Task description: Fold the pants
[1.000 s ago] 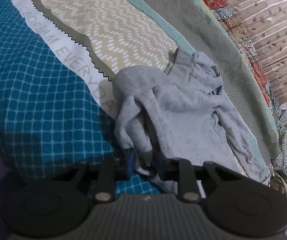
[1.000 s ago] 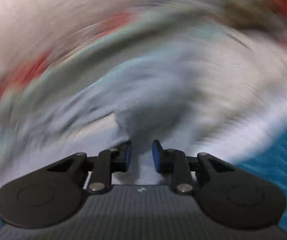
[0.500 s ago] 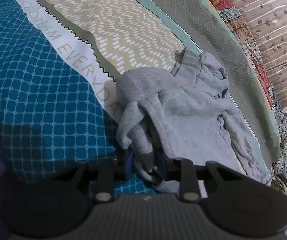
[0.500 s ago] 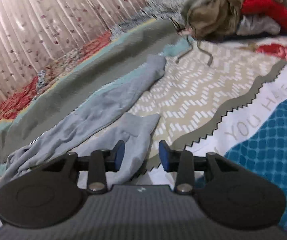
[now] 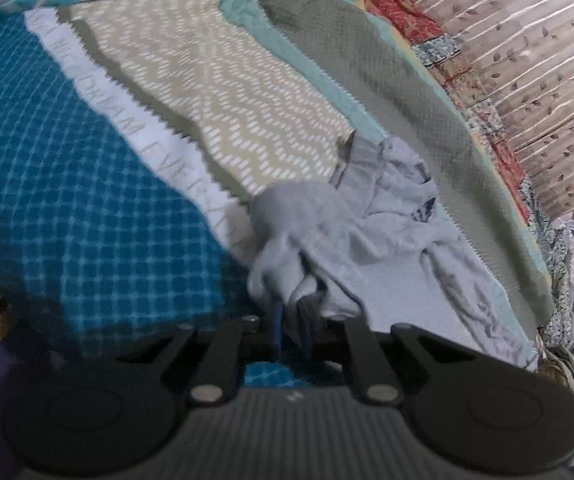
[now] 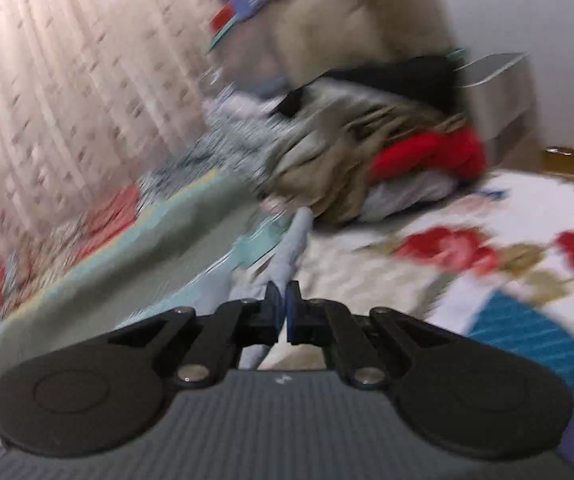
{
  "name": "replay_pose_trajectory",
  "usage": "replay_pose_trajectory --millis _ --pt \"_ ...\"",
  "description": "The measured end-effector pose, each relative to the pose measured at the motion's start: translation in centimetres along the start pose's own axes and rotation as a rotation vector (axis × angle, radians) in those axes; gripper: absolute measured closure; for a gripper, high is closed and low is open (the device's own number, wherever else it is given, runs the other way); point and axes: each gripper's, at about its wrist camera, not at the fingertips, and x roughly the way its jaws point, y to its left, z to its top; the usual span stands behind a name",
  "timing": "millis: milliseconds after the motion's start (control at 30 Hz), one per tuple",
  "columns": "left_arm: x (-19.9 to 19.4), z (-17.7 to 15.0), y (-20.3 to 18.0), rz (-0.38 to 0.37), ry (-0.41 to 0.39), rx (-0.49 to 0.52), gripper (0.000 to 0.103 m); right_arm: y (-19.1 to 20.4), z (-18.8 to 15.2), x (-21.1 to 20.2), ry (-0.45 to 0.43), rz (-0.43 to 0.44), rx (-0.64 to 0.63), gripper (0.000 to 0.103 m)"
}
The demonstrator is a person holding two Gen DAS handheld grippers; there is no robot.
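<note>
The grey pants (image 5: 371, 240) lie bunched on the bed (image 5: 87, 200); the left hand-held gripper (image 5: 291, 332) is clamped on a fold at their near edge, likely to anchor that end. The right hand-held gripper (image 6: 283, 316) has just closed over a stretched leg, pads nearly touching; blur hides whether cloth sits between them, and the leg's far end is lost against a clothes heap (image 6: 367, 152)
</note>
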Motion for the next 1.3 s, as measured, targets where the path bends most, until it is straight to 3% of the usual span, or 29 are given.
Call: replay_pose_trajectory --millis 67,167,233,333,433,500,600,633,667,733,833,900,933,1033,1067,1133,1233,1300 --pt "1.0 -0.7 0.5 0.052 0.026 -0.006 0.092 -0.8 -1.3 0.0 0.035 -0.075 -0.023 0.097" --pt "1.8 -1.2 1.5 0.052 0.082 -0.042 0.083 -1.9 -4.4 1.1 0.17 -0.165 -0.021 0.09" --pt "0.6 -1.1 2.0 0.028 0.069 -0.036 0.062 -2.2 -5.6 1.2 0.217 -0.227 -0.024 0.088" --pt "-2.9 -0.6 2.9 -0.035 0.012 -0.029 0.059 -3.3 -5.2 -2.2 0.102 -0.255 0.054 0.078" --pt "-5.0 1.8 2.2 -0.017 -0.087 0.023 0.059 -3.7 -3.7 -5.1 -0.027 -0.294 0.093 0.077" --pt "-4.5 4.4 0.2 0.011 -0.135 0.096 0.057 -3.1 -2.1 -4.9 -0.048 -0.25 0.088 0.077" --pt "-0.9 8.2 -5.3 0.055 -0.184 0.286 0.045 -0.1 -0.8 -3.2 0.004 -0.116 0.083 0.074" --pt "0.8 9.1 -7.2 0.06 -0.189 0.337 0.038 1.0 -0.7 -2.3 0.026 -0.064 0.094 0.072" --pt "2.8 10.1 -9.0 0.055 -0.185 0.379 0.025 2.3 -0.9 -1.6 0.054 -0.019 0.102 0.066" --pt "7.4 11.7 -12.6 0.033 -0.16 0.463 0.012 5.0 -0.5 1.5 0.133 0.064 0.101 0.061" --pt "14.2 12.3 -17.0 0.086 -0.124 0.561 0.012 9.1 -0.4 6.3 0.212 0.112 -0.007 0.06" --pt "17.7 12.1 -18.9 0.112 -0.091 0.599 0.014 11.4 -0.8 9.7 0.266 0.099 -0.04 0.059" --pt "19.2 12.0 -19.6 0.134 -0.081 0.611 0.019 12.2 -1.0 11.4 0.3 0.094 -0.047 0.059" --pt "22.2 11.3 -21.0 0.162 -0.05 0.627 0.046 13.3 -1.5 15.5 0.354 0.069 -0.039 0.059" --pt "22.7 11.2 -21.1 0.163 -0.04 0.635 0.065 13.4 -1.6 16.6 0.36 0.065 -0.014 0.059" --pt "23.6 10.9 -21.8 0.208 -0.026 0.677 0.09 13.3 -1.5 18.4 0.366 0.064 0.046 0.059" --pt "23.6 11.7 -21.9 0.215 -0.05 0.698 0.092 13.7 -1.1 20.1 0.365 0.054 0.071 0.056" --pt "23.0 12.6 -21.6 0.192 -0.071 0.677 0.092 15.1 -1.6 20.3 0.349 0.036 0.037 0.038"
